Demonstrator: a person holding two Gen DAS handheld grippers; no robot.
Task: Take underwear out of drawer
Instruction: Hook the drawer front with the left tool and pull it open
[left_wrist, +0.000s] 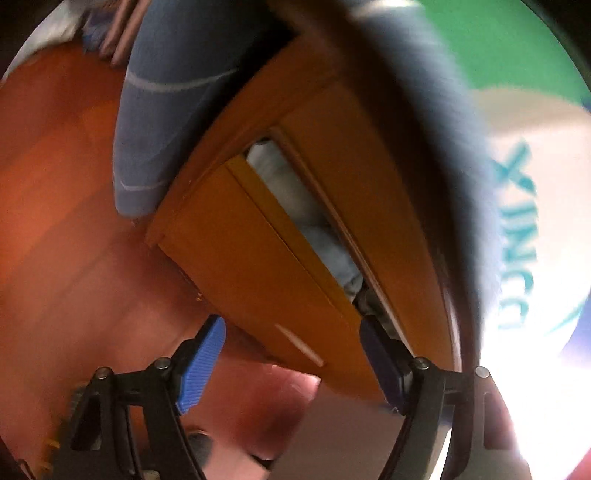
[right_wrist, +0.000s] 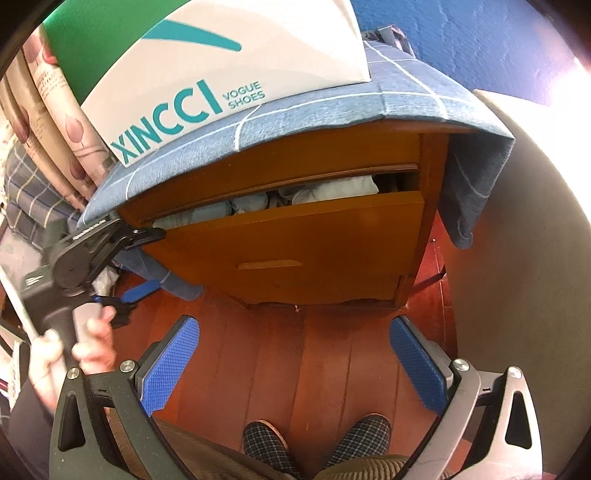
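A wooden nightstand (right_wrist: 432, 177) has its top drawer (right_wrist: 295, 243) pulled a little way out. Pale blue and white folded underwear (right_wrist: 332, 190) shows in the gap. My left gripper (right_wrist: 147, 262), held in a hand (right_wrist: 92, 339), is at the drawer front's left end with its upper finger by the top corner. In the blurred left wrist view the drawer (left_wrist: 258, 266) runs diagonally, with the underwear (left_wrist: 295, 199) in its slot. There the left gripper (left_wrist: 291, 354) is open, its pads apart on either side of the drawer front's near end. My right gripper (right_wrist: 295, 354) hangs open and empty over the floor.
A white and green shoe box (right_wrist: 221, 74) sits on a blue checked cloth (right_wrist: 332, 110) that drapes over the nightstand's sides. The floor (right_wrist: 332, 350) is red-brown wood. A person's checked slippers (right_wrist: 266, 443) are below, a grey wall (right_wrist: 517, 258) right, a patterned curtain (right_wrist: 55, 110) left.
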